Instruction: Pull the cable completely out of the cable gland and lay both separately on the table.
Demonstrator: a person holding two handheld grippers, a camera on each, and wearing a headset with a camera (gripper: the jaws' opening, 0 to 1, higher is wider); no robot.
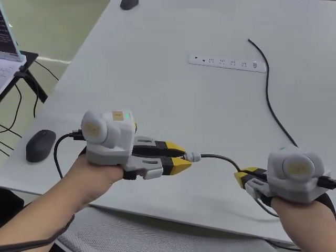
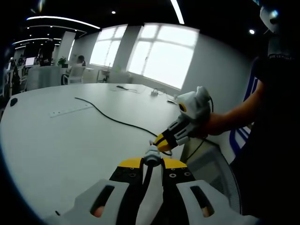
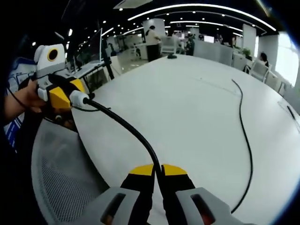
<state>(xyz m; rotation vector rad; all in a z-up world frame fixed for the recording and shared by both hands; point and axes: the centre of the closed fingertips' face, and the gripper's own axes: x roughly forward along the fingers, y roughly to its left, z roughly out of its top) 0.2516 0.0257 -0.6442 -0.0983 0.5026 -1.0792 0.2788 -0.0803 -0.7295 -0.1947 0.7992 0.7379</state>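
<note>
left tool [image 1: 182, 157] pinching cable gland [image 1: 193, 156]; right tool [image 1: 240, 176] pinching cable [image 1: 218, 156] running from gland, both above table [image 1: 157, 94] edge.

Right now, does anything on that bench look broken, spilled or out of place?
Nothing stands out. The left tongs grip the cable gland, the right tongs grip its black cable, which arcs unkinked between them. The power strip lies flat on the white table; nothing spilled.

Bright, even light; fisheye-warped edges
</note>
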